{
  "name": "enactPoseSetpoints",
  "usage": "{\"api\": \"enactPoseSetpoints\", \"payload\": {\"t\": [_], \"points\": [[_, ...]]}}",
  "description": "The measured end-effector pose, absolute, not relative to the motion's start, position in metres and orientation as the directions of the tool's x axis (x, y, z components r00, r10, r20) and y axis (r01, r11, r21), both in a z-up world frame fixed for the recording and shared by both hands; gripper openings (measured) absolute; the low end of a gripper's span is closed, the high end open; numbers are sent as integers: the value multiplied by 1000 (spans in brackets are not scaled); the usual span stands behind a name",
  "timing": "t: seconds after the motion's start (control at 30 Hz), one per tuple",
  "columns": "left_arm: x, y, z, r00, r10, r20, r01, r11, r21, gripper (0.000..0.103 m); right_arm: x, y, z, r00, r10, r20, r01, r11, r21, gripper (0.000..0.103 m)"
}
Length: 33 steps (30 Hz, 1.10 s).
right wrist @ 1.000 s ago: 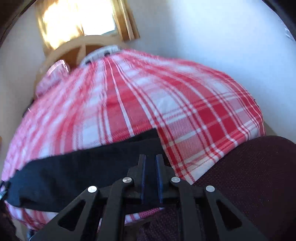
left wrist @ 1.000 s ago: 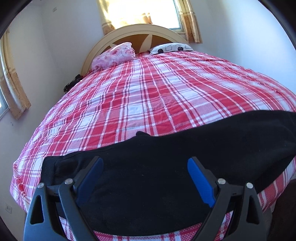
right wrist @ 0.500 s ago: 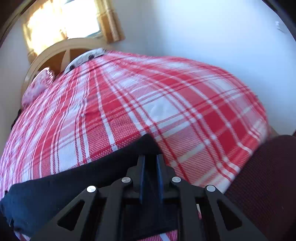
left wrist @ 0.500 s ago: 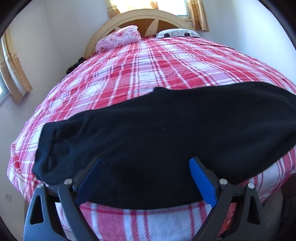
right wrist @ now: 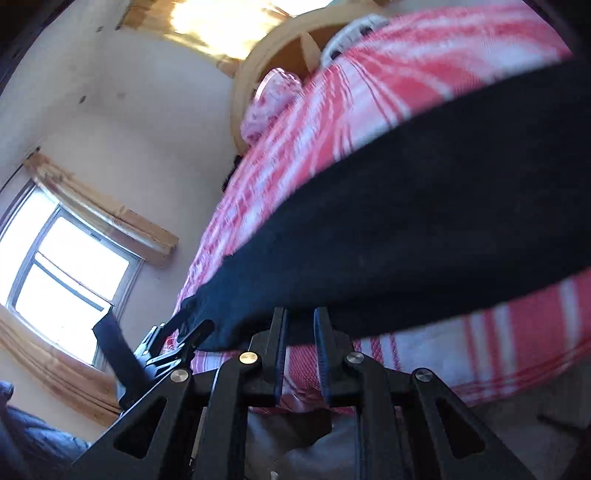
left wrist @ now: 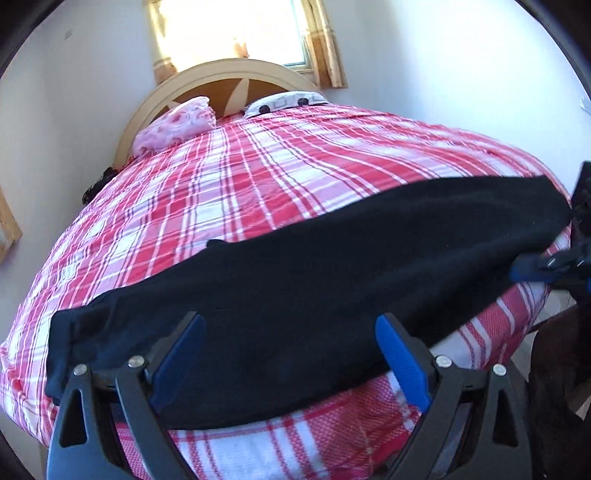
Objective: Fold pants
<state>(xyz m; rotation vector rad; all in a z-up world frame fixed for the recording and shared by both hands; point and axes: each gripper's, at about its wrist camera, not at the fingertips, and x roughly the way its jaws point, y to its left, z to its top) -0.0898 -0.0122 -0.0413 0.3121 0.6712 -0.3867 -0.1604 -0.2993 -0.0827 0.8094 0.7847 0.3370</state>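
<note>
Black pants [left wrist: 314, 280] lie in a long band across the near part of a bed with a red and white plaid cover [left wrist: 280, 184]. My left gripper [left wrist: 290, 332] is open, its blue pads [left wrist: 400, 360] spread wide over the pants' near edge, gripping nothing. My right gripper [right wrist: 299, 321] is shut, its fingers close together at the near edge of the pants [right wrist: 424, 236]; whether it pinches cloth is hidden. The right gripper also shows at the right edge of the left wrist view [left wrist: 543, 267], at the pants' right end. The left gripper shows in the right wrist view [right wrist: 177, 339].
A cream headboard [left wrist: 236, 77], a pink pillow [left wrist: 177, 125] and a patterned pillow [left wrist: 284, 103] are at the bed's far end. A bright window [left wrist: 229, 29] is behind it, another window [right wrist: 62, 273] on the side wall. White walls flank the bed.
The pants now lie lower and flatter across the bed. The right gripper has swung round to look leftward along the pants. The left gripper stays open.
</note>
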Motion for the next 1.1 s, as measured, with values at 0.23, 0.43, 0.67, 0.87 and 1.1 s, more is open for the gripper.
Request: {"api": "enactPoseSetpoints", "payload": {"t": [0.23,0.43,0.67,0.87,1.1], "points": [[-77,5,-45,684,-226,-693,385,919,81,96,-142,-306,-96,764,502,-404,32,597,802,16],[-70,18,-46,674,-221,-704,342,939,32,96,-135,-300,-105,812,488,-319,51,485,873,46],[-68,17,-50,661,-220,-717,342,939,27,96,-118,-254,-82,768,541,-344,-60,595,801,82],[-66,23,-47,677,-222,-702,326,945,15,96,-99,-228,-92,689,658,-304,-98,500,860,82],[-64,31,-43,677,-214,-704,311,950,11,96,-81,-231,-94,733,669,-123,-183,368,911,82]]}}
